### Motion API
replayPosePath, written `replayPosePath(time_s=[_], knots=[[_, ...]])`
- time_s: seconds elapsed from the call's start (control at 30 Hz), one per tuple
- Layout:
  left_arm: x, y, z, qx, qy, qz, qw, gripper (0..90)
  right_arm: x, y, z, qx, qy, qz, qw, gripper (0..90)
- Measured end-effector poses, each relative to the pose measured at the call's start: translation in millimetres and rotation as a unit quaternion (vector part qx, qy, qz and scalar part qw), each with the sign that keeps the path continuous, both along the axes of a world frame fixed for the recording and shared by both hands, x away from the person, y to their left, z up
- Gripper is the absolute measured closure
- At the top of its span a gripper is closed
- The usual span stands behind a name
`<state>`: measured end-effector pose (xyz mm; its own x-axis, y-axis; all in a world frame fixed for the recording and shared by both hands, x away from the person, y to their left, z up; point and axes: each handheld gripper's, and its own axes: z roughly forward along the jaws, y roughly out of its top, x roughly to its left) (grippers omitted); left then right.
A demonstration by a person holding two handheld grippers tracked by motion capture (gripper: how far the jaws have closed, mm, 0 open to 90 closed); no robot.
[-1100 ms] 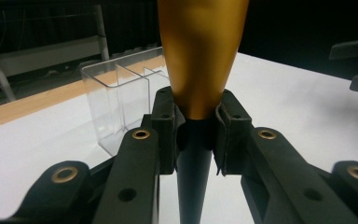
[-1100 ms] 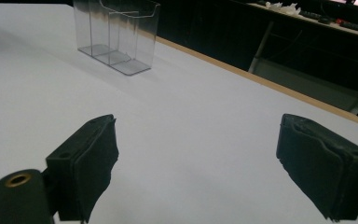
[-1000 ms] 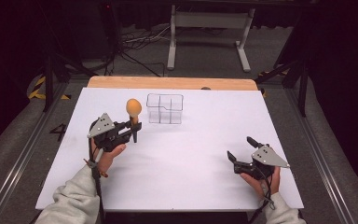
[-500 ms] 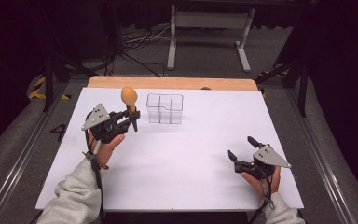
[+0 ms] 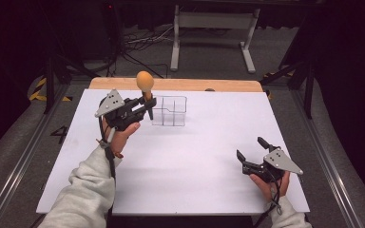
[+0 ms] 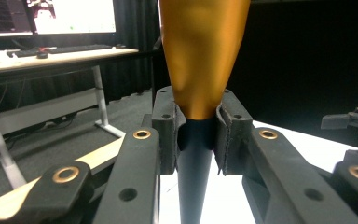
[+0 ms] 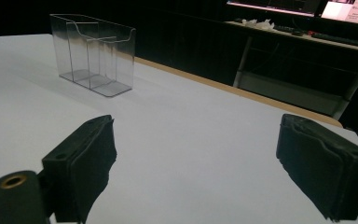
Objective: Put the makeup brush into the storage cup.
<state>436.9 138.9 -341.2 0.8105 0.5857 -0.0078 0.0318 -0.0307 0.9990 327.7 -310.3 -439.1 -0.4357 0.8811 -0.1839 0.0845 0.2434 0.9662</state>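
A tool with an orange egg-shaped head [image 5: 145,81] and a black tapered handle is held upright in the air, just left of a clear plastic divided container [image 5: 169,110]. My left gripper [image 5: 146,106] is shut on the handle right under the orange head [image 6: 200,56]; in the left gripper view its pads [image 6: 167,135] press the handle from both sides. My right gripper [image 5: 250,147] rests low near the table's front right, open, with nothing between its jaws. In the right gripper view this gripper [image 7: 205,158] faces the container [image 7: 93,56] across bare white tabletop.
The white table top [image 5: 195,166] has a wooden strip [image 5: 218,85] along its far edge. Beyond it are a metal desk frame [image 5: 211,21] and cables on the floor. The container stands near the far edge, left of centre.
My left gripper has lifted the orange-headed tool higher and carried it right, closer to the clear container. The right gripper has stayed put.
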Motion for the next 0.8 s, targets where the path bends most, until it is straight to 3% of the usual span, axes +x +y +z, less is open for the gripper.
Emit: replayPosePath(time_s=[0.47, 0.8], knots=[[9.6, -20.1, 15.5, 0.01, -0.015, 0.0, 0.9998, 73.4, -1.3, -0.9, 1.1, 0.002, -0.005, -0.013, 0.9999, 13.8], [22.1, -27.8, 18.1, 0.01, -0.009, 0.012, 0.9998, 73.4, -1.1, -1.1, 1.1, 0.0, -0.005, -0.017, 0.9998, 14.2]])
